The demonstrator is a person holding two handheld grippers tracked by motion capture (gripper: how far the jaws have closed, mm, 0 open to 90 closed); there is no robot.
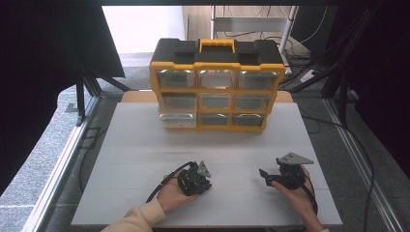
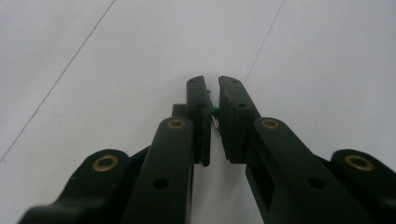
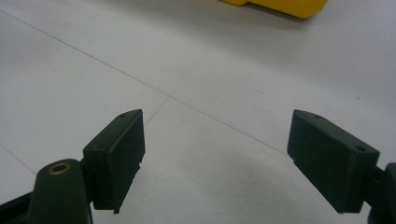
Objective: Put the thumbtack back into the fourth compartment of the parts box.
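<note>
A person holds a black gripper in each hand over a white table (image 1: 145, 145). My left gripper (image 1: 199, 183) is at the near middle. In the left gripper view my left gripper (image 2: 212, 86) is shut on a small green object (image 2: 213, 108), with only a sliver of it showing between the pads; I cannot tell what it is. My right gripper (image 1: 264, 176) is at the near right, pointing left. In the right gripper view my right gripper (image 3: 215, 140) stands open, with bare table between its jaws.
A yellow and black organizer box (image 1: 216, 82) with three rows of clear drawers stands at the far middle of the table; its yellow base (image 3: 280, 5) shows at the top of the right gripper view. Black frames and cables flank the table.
</note>
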